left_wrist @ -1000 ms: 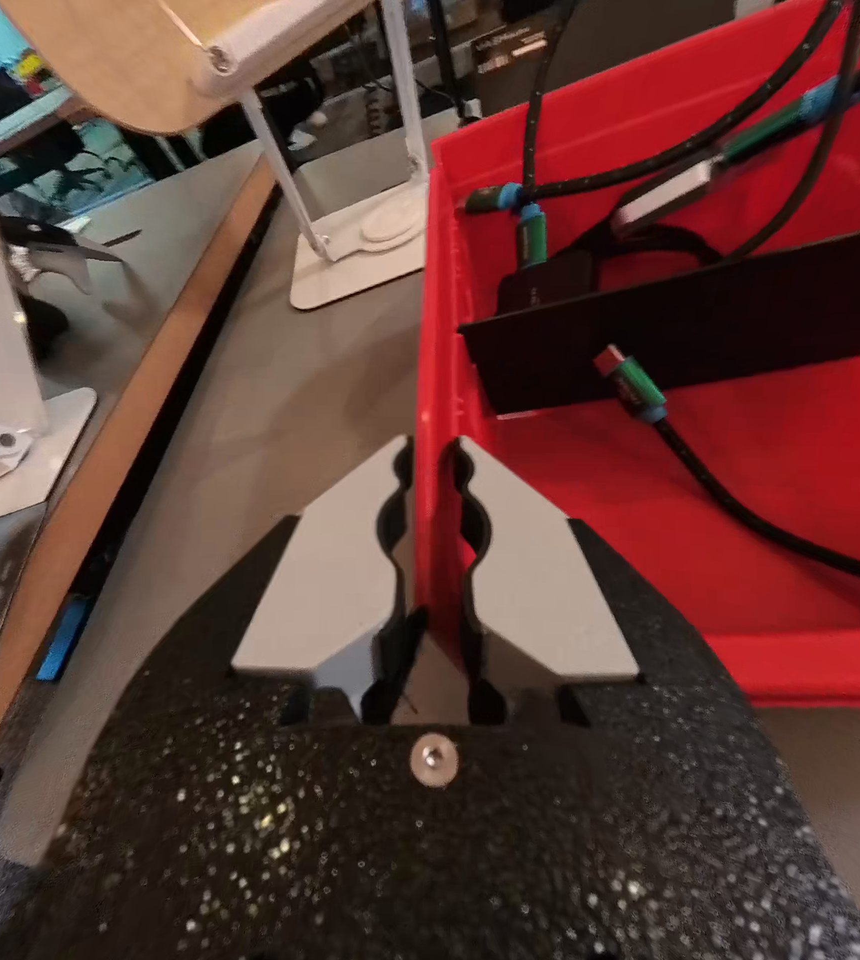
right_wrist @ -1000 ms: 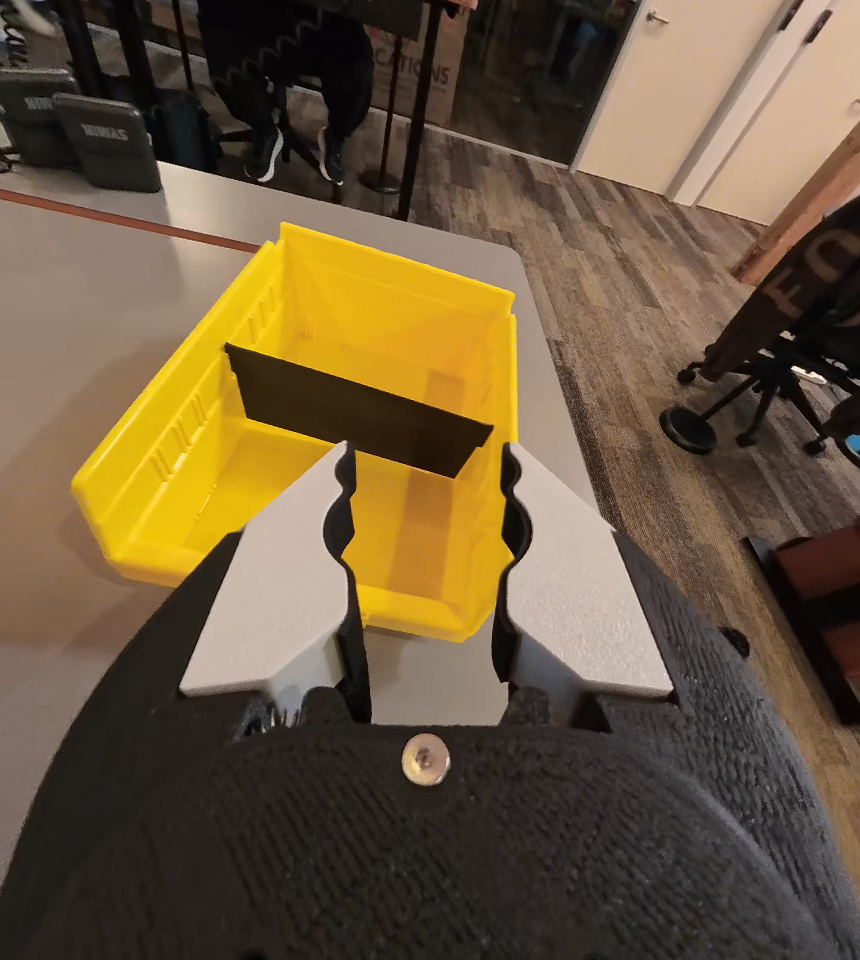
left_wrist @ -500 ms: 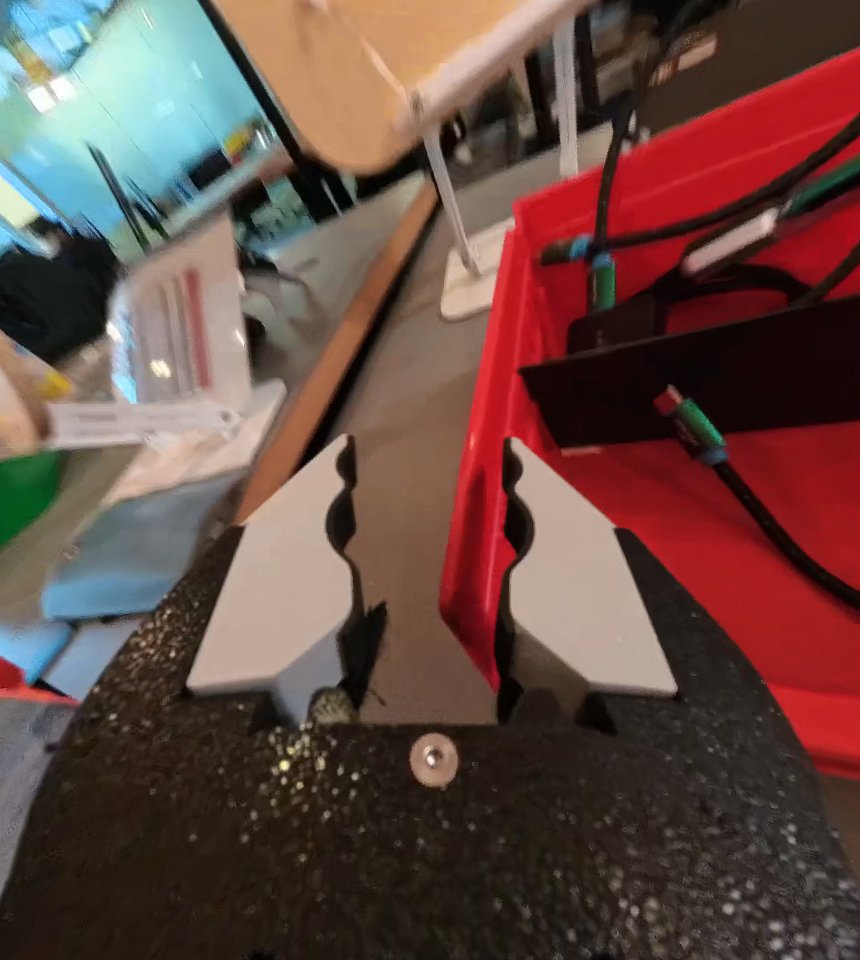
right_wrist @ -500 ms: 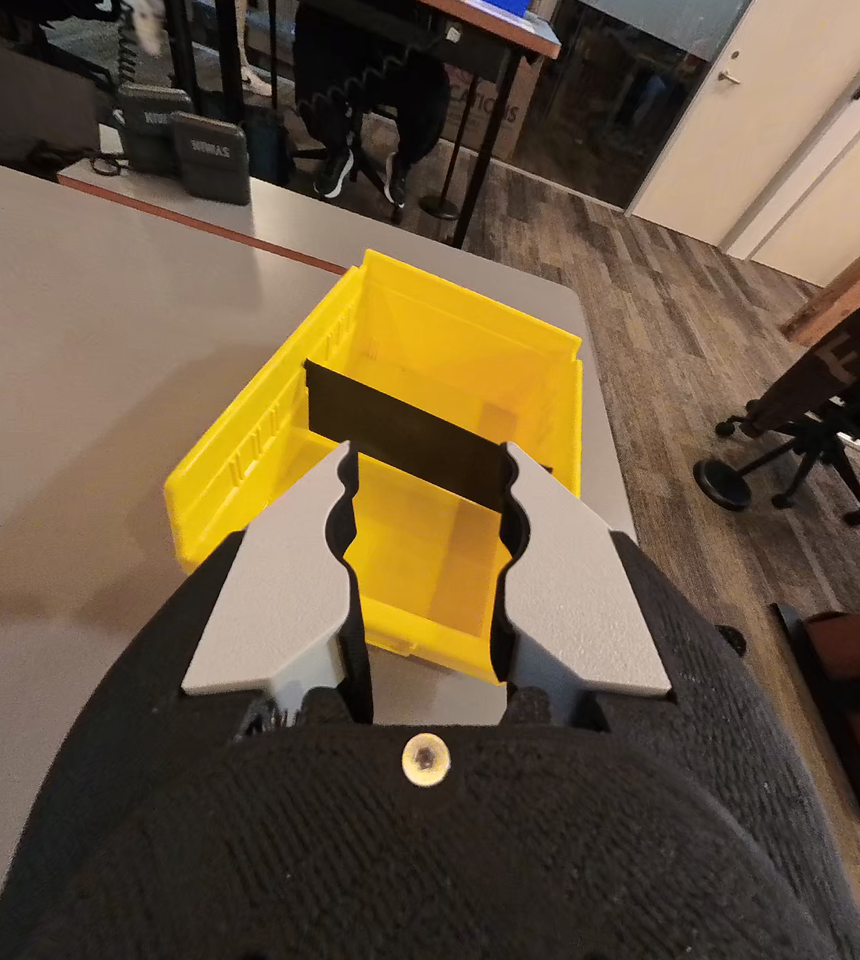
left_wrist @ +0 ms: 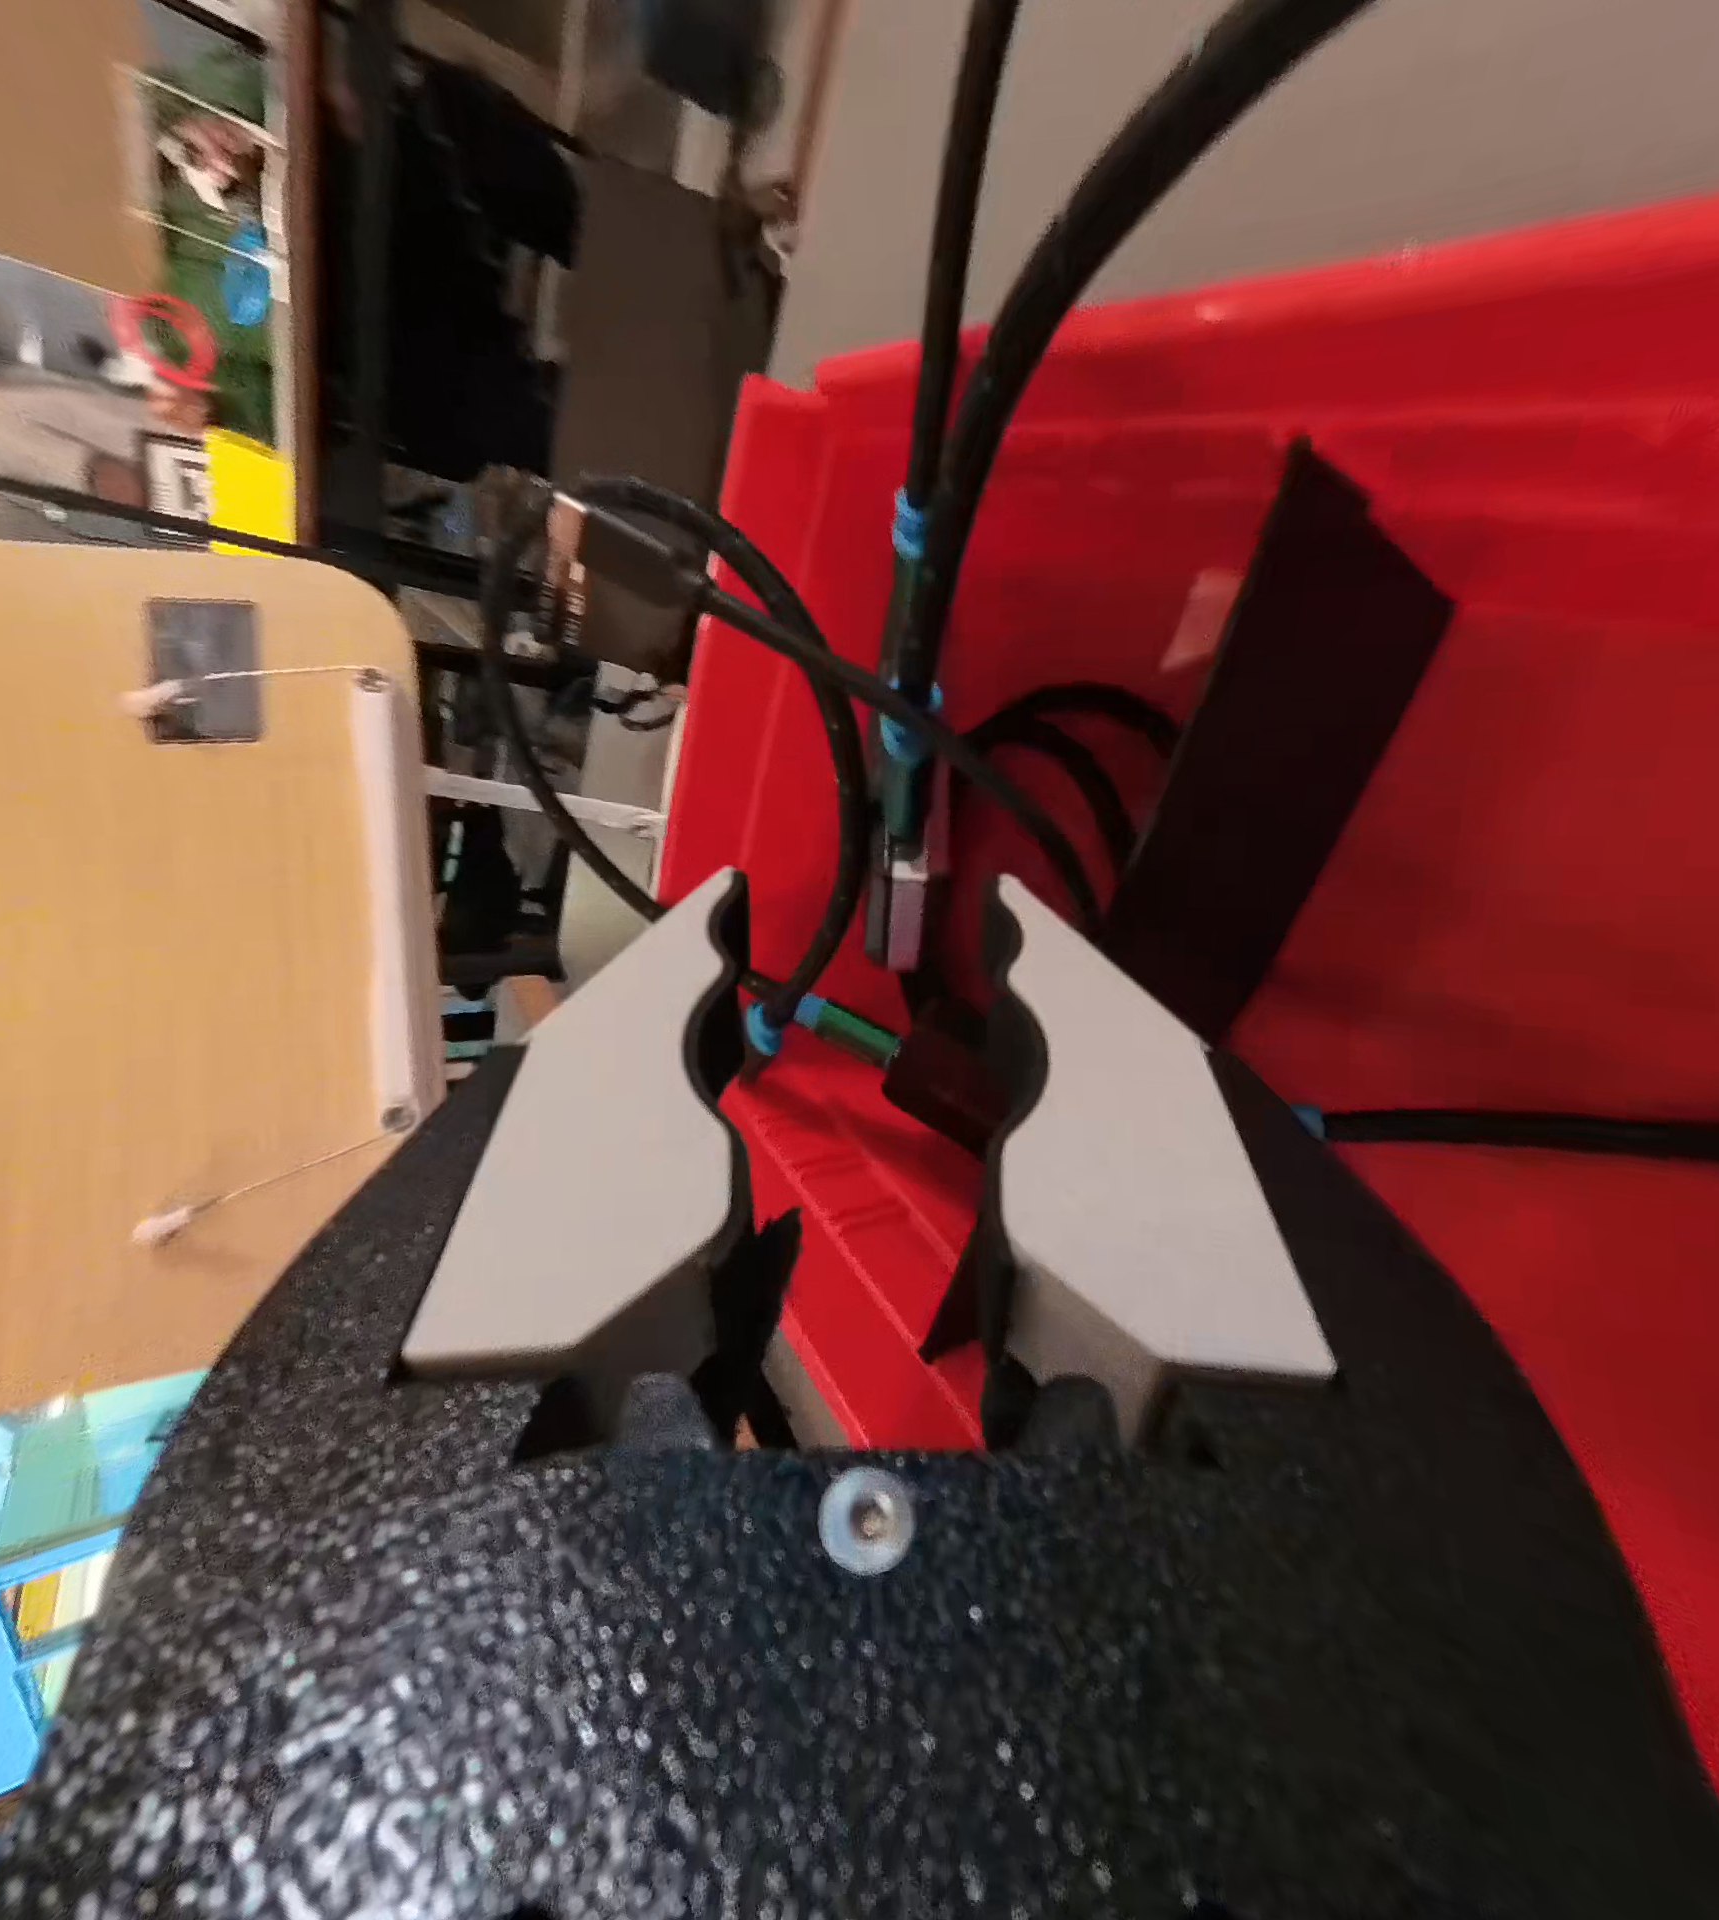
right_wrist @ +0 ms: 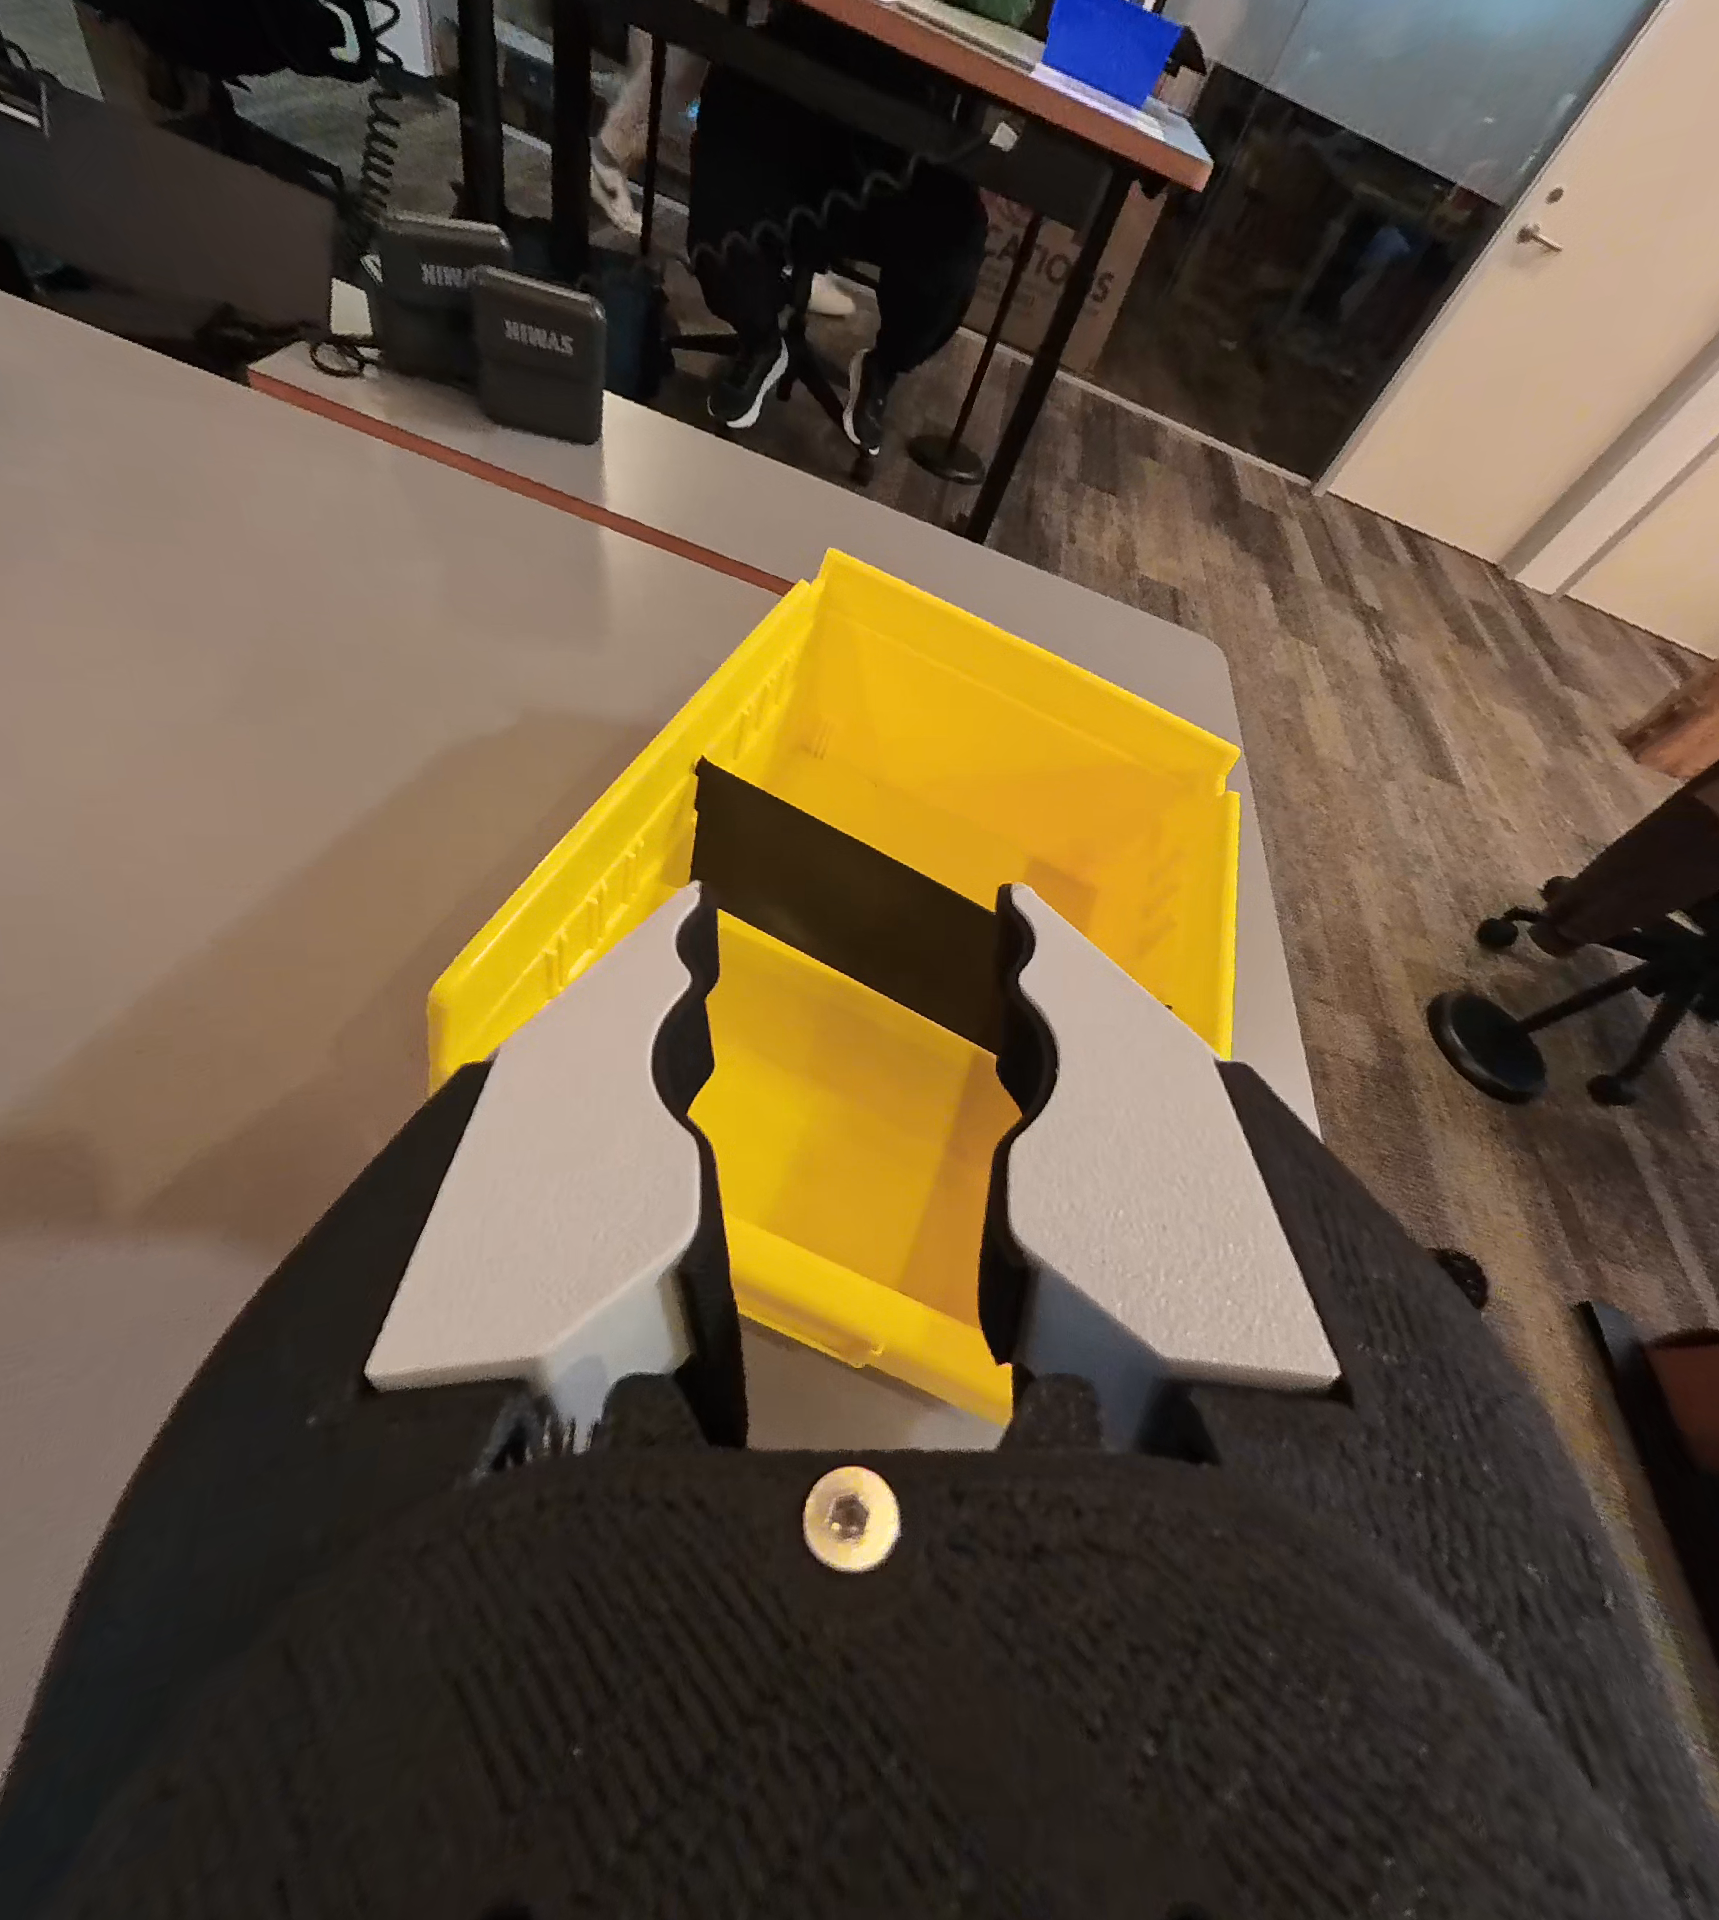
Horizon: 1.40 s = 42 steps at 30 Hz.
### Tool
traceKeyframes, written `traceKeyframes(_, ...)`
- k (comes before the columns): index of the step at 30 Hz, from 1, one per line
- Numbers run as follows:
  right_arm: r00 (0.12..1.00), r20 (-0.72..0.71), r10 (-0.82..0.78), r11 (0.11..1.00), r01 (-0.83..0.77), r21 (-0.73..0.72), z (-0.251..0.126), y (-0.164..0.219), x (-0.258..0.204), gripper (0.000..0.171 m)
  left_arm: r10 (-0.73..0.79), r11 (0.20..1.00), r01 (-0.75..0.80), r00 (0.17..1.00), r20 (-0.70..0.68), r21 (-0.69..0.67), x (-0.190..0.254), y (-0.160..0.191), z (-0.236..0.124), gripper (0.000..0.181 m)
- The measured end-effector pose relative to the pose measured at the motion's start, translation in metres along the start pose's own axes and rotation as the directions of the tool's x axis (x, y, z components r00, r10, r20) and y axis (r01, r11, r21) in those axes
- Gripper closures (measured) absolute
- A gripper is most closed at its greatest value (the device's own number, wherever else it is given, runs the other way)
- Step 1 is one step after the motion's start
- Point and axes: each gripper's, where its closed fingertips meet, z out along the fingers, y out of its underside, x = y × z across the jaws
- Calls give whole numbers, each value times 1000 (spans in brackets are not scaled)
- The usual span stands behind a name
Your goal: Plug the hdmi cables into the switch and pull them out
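The left gripper (left_wrist: 865, 997) hangs over the near edge of the red bin (left_wrist: 1561, 935), its jaws spread and holding nothing. Just past the jaw tips, at the centre of the left wrist view, sits the small dark switch (left_wrist: 938, 1070), lying on the bin floor on the left side of the black divider (left_wrist: 1281, 748). A cable with a green plug (left_wrist: 844, 1034) meets the switch from the left and looks seated. A second green plug (left_wrist: 902, 769) hangs above it alongside a silver connector (left_wrist: 902, 904); whether either is seated I cannot tell, the picture being smeared. More black cables (left_wrist: 1031, 260) rise out of the top of the frame, and another runs off at the right edge.

The right gripper (right_wrist: 855, 997) is well away from all this, jaws likewise released and empty, looking down into a yellow bin (right_wrist: 990, 727) with its own black divider (right_wrist: 844, 904), set near the corner of the grey desk (right_wrist: 211, 675).

The risks, as I judge them: the cables cross each other right by the switch, so the jaws could close on the wrong one. The switch looks light and loose, so a one-handed pull may drag it along instead of freeing the plug.
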Motion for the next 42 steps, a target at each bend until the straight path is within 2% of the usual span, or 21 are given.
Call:
traceKeyframes(7,1000,-8,12,1000,-12,-23,4,7,6,119,99,986,-120,980,-175,-114,13,24,26,160)
traceKeyframes(13,1000,-11,23,999,-23,-28,4,10,9,120,132,987,-144,976,-171,-65,12,23,40,162)
traceKeyframes(18,1000,2,23,999,-23,-26,6,10,6,120,215,971,-226,969,-122,-80,9,24,53,161)
traceKeyframes(25,1000,23,-2,1000,3,-31,10,7,-3,121,135,989,-142,984,-120,-49,7,22,57,163)
traceKeyframes(27,999,31,-9,999,10,-32,11,7,-5,121,115,991,-122,988,-104,-64,1,22,55,164)
traceKeyframes(30,999,35,-14,999,16,-34,11,8,-6,121,175,980,-177,984,-31,-89,-12,18,45,164)
traceKeyframes(36,999,36,-3,1000,4,-28,11,9,-3,121,210,975,-200,971,115,-94,-59,-4,1,164)
traceKeyframes(39,999,40,0,1000,1,-22,10,8,-3,121,153,986,-143,978,139,-80,-82,-13,-21,164)
traceKeyframes(42,999,44,-1,1000,2,-16,10,7,-4,121,33,998,-29,998,61,-62,-92,-15,-32,164)
